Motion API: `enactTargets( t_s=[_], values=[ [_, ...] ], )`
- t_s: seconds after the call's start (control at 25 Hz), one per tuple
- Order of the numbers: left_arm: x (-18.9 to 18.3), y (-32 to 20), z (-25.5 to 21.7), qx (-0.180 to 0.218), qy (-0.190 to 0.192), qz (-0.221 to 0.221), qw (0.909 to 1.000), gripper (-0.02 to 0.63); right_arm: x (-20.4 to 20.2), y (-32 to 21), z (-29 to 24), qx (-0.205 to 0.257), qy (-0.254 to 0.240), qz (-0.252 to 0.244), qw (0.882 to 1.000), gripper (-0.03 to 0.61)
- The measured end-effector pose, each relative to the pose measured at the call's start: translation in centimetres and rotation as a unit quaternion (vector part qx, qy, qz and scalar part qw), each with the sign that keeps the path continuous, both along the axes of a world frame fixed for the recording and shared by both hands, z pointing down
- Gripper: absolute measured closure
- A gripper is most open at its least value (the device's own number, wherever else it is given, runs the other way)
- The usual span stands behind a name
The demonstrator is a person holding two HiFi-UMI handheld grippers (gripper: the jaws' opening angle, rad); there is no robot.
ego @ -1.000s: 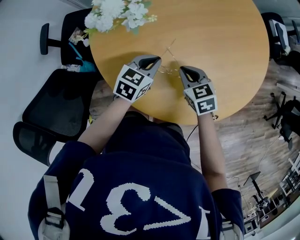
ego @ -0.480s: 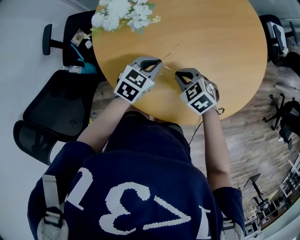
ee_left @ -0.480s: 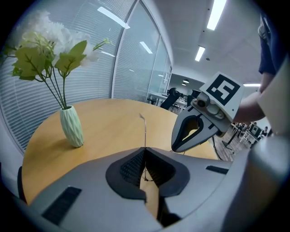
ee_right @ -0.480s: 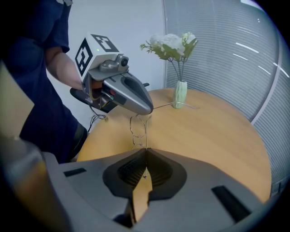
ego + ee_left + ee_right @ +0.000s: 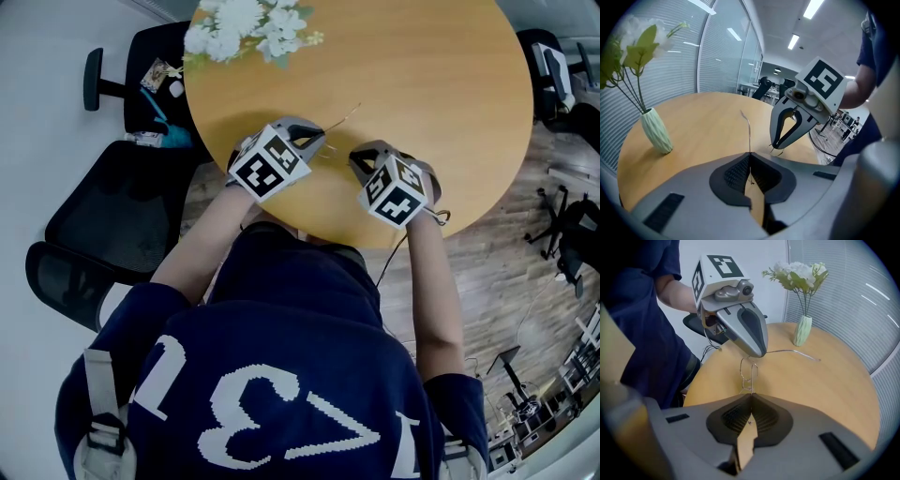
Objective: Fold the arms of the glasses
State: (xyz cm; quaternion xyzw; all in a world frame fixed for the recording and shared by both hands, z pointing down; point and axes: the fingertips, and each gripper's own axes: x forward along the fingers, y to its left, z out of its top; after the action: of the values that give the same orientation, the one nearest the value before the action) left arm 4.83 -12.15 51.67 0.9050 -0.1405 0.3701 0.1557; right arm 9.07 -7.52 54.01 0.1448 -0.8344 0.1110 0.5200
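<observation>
A pair of thin wire glasses (image 5: 334, 148) hangs between my two grippers just above the round wooden table (image 5: 441, 103). My left gripper (image 5: 315, 137) is shut on one arm of the glasses (image 5: 748, 129), which sticks out past the jaws with its curved tip up. My right gripper (image 5: 357, 157) is shut on the wire front of the glasses (image 5: 747, 373). In the right gripper view the left gripper (image 5: 746, 331) hangs just over the frame, and the arm (image 5: 797, 352) runs off to the right. The right gripper (image 5: 789, 127) points down close ahead in the left gripper view.
A pale green vase of white flowers (image 5: 249, 25) stands at the table's far left edge (image 5: 656, 132) (image 5: 802, 331). Black office chairs (image 5: 112, 220) stand left of the table, and more furniture (image 5: 562, 75) at the right. The table's near edge lies just under both hands.
Both grippers have rolled and drawn closer together, the right one shifting left. The glasses' free arm has swung with them and now lies lower and nearer the left gripper.
</observation>
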Motion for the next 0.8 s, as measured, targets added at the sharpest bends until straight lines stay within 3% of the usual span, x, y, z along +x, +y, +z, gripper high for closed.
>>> enactTargets(
  t_s=[0.16, 0.32, 0.64, 0.8],
  values=[
    [0.0, 1.0, 0.6, -0.014, -0.038, 0.068, 0.9969, 0.597, -0.4, 0.4, 0.1, -0.009, -0.004, -0.007, 1.0, 0.552],
    [0.1, 2.5, 1.5, -0.016, -0.095, 0.137, 0.9859, 0.597, -0.7, 0.5, 0.2, -0.017, 0.002, -0.017, 1.0, 0.552],
    [0.3, 4.4, 2.9, -0.062, -0.14, 0.208, 0.966, 0.597, -1.1, 1.8, 1.2, -0.055, 0.013, -0.031, 0.998, 0.552],
    [0.2, 5.5, 3.8, -0.08, -0.172, 0.248, 0.9499, 0.596, -1.3, 2.5, 1.9, -0.079, 0.019, -0.031, 0.996, 0.552]
  ],
)
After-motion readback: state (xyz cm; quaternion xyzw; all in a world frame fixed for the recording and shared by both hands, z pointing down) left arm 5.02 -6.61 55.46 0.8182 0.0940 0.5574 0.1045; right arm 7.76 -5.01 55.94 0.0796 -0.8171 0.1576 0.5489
